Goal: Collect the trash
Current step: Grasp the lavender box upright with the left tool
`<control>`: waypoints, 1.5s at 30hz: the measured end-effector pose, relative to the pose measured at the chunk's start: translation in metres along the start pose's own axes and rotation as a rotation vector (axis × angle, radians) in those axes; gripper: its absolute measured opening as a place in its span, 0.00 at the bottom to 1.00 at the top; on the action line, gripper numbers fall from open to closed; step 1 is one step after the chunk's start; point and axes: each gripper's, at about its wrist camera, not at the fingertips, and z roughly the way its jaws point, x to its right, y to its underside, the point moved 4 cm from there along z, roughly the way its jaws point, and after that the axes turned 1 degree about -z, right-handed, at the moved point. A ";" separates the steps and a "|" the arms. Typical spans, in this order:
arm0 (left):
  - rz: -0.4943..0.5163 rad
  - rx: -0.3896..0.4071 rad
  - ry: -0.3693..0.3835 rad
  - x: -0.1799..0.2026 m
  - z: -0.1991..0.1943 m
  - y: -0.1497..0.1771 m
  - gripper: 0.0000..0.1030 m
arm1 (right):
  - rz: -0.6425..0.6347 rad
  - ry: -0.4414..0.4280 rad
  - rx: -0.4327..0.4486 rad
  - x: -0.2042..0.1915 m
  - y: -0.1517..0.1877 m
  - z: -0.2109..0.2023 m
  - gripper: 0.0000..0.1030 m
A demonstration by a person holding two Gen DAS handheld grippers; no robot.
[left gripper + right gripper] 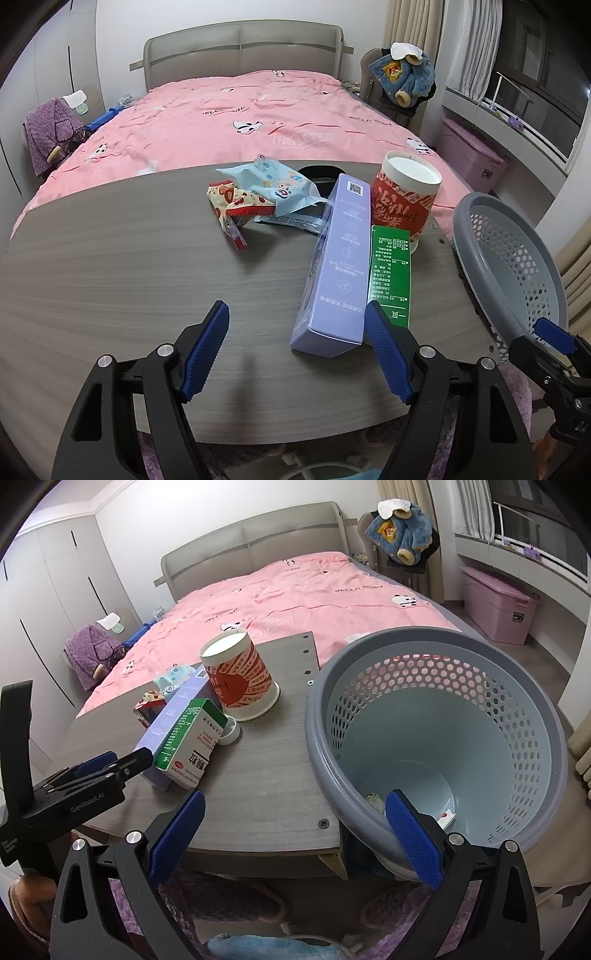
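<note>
Left gripper [297, 328], jaws apart, could shove the purple box [334, 266] ahead of its right finger into the cup [406, 199]

I see a pink panda bedspread [236, 122] at twelve o'clock, a blue jacket [402, 75] on a chair at one, a pink storage bin [498, 605] at two.

On the tabletop [110, 266]: 2 boxes, 1 purple [334, 266] + 1 green [390, 273], near the right edge. 1 red paper cup [404, 195] toward the far right corner. 3 snack wrappers approx: light-blue [273, 184], red/cream [236, 203], flat blue strip [291, 220]. 1 small white cap [229, 732]. 1 grey basket [373, 657] off the right edge, 2 scraps inside.
</note>
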 end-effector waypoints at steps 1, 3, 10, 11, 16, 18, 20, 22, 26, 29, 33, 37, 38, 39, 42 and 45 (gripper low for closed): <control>0.002 0.003 -0.003 -0.001 0.000 0.000 0.71 | 0.000 -0.001 -0.002 0.000 0.000 0.001 0.93; 0.003 0.010 -0.008 -0.003 0.000 -0.001 0.71 | -0.005 -0.001 -0.005 -0.003 0.000 0.003 0.93; -0.021 0.009 -0.021 -0.018 0.002 -0.005 0.71 | -0.020 0.004 -0.009 -0.007 -0.003 0.005 0.93; -0.019 0.009 -0.013 -0.018 0.001 -0.006 0.71 | -0.022 0.005 -0.010 -0.008 -0.003 0.006 0.93; 0.008 0.025 0.010 -0.015 -0.003 -0.010 0.71 | -0.025 0.007 -0.014 -0.010 -0.002 0.008 0.93; 0.025 0.024 0.018 -0.010 -0.001 -0.012 0.71 | -0.027 0.007 -0.016 -0.011 -0.003 0.008 0.93; 0.042 0.023 0.016 -0.006 0.002 -0.014 0.71 | -0.028 0.008 -0.016 -0.011 -0.003 0.008 0.93; 0.051 0.016 0.024 -0.002 0.007 -0.016 0.71 | -0.026 0.007 -0.015 -0.011 -0.002 0.008 0.93; 0.061 -0.001 0.028 0.000 0.020 -0.020 0.71 | -0.017 0.008 -0.016 -0.008 -0.002 0.009 0.93; 0.070 -0.012 0.025 0.001 0.028 -0.023 0.71 | -0.014 0.009 -0.018 -0.006 -0.003 0.010 0.93; 0.076 -0.024 0.037 0.003 0.036 -0.028 0.71 | -0.015 0.011 -0.021 -0.005 -0.004 0.011 0.93; 0.079 -0.026 0.046 0.005 0.043 -0.033 0.71 | -0.013 0.010 -0.023 -0.004 -0.004 0.013 0.93; 0.081 -0.025 0.044 0.005 0.044 -0.034 0.71 | -0.013 0.010 -0.025 -0.004 -0.004 0.014 0.93; 0.085 -0.025 0.042 0.005 0.046 -0.034 0.71 | -0.013 0.011 -0.025 -0.004 -0.004 0.014 0.93; 0.089 -0.025 0.049 0.006 0.048 -0.036 0.71 | -0.010 0.013 -0.029 -0.002 -0.004 0.016 0.93; 0.106 -0.019 0.056 0.008 0.049 -0.037 0.68 | -0.009 0.012 -0.031 -0.002 -0.005 0.017 0.93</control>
